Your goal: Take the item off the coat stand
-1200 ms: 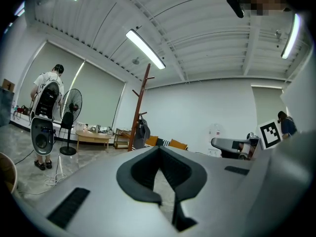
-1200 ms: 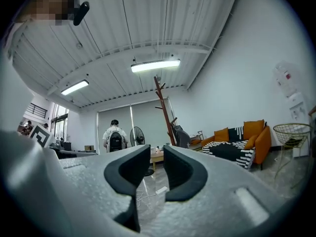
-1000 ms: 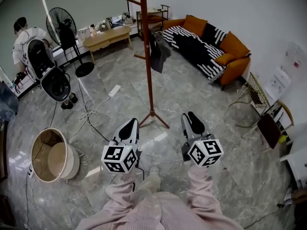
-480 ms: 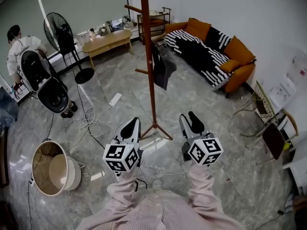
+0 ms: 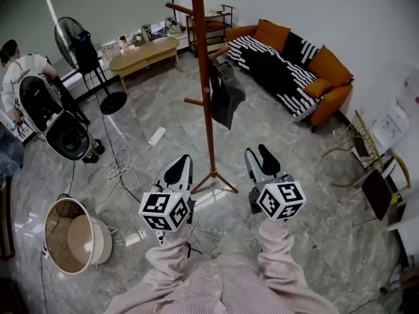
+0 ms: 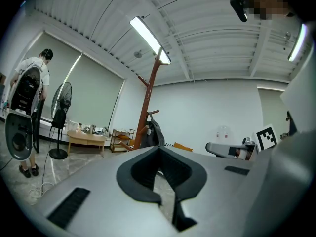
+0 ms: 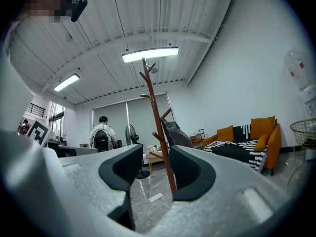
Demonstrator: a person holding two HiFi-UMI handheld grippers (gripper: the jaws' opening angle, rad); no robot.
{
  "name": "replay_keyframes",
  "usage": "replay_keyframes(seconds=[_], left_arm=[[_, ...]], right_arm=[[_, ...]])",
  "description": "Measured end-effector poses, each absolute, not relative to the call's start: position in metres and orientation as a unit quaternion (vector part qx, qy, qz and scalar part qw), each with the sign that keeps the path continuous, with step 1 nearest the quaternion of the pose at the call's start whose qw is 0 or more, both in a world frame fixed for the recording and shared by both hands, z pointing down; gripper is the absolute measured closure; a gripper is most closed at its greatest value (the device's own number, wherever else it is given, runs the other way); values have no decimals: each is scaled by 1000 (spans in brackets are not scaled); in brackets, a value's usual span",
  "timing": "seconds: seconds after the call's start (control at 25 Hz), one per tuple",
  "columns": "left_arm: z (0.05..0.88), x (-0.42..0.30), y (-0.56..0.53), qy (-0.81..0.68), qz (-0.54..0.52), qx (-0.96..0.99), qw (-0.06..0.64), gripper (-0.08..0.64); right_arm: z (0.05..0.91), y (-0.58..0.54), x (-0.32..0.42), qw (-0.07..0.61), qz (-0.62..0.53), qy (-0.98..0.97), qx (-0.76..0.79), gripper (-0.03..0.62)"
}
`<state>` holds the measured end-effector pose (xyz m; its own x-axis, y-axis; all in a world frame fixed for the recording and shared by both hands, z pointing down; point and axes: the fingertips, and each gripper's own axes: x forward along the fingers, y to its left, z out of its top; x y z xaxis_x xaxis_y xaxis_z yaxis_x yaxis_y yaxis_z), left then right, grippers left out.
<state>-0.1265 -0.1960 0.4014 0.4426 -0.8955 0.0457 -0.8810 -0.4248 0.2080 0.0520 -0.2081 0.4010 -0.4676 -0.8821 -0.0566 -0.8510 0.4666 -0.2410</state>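
One dark grey garment (image 5: 226, 95) hangs limp from a peg on the right side of the brown coat stand (image 5: 207, 113), bunched at the top, with its lower edge well clear of the floor. It is ahead of and above both grippers and well apart from them. The stand's pole rises between the two.

Left gripper (image 5: 181, 163): jaws pressed together at the tips, nothing in them. Right gripper (image 5: 256, 156): jaws spread, having just been opening, nothing between them; the pole shows beyond the gap.

Beyond the right gripper stands an orange sofa (image 5: 327, 70). Beyond the left gripper are a fan (image 5: 78, 34) and a low table (image 5: 144, 50). A round tub (image 5: 47, 224) sits to its left.

Against a second ago, stand and garment lie nearer both grippers. The right jaws stand wider. The person (image 5: 19, 64) at the pram (image 5: 55, 120) has slid toward the left edge.
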Motion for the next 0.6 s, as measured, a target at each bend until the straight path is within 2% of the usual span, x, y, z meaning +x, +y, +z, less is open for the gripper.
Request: replay_keyframes(seconds=[0.6], left_arm=[[396,-126,-282,-542,-45,833,101,558]], right_arm=[[392,-312,49,79,-82,862,-494,380]])
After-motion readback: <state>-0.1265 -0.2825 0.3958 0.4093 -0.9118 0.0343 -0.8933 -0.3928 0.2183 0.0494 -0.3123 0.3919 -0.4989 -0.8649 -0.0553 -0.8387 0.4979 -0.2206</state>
